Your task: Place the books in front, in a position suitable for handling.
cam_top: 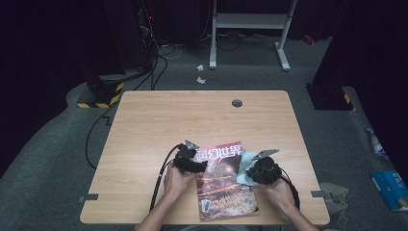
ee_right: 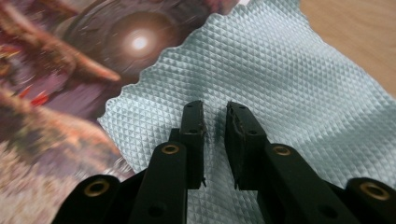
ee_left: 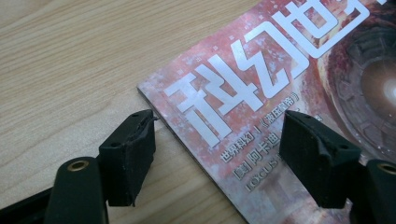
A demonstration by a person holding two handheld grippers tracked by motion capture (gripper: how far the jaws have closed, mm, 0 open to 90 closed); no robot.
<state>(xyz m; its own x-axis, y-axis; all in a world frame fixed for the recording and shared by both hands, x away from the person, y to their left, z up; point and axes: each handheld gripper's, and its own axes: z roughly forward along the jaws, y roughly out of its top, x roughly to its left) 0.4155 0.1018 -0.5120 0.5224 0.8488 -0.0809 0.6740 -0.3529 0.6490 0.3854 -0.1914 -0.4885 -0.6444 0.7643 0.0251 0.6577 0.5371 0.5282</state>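
My left gripper (ee_left: 217,140) has jaws wide, straddling the magazine's (cam_top: 223,180) top-left corner, one jaw on bare table (cam_top: 154,120). My right gripper (ee_right: 215,121) has jaws narrowly apart over the light-blue cloth (ee_right: 289,79), gripping nothing; the cloth overlaps the magazine's right edge. Far half of table free.

The magazine (ee_left: 280,116) cover reads "科幻世界" and "LOCUS".

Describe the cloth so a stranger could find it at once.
Start at the wooden table and find the red magazine near its front edge. The cloth lies over the magazine's right side, under the right gripper. It is pale blue with a quilted diamond weave and a wavy edge.
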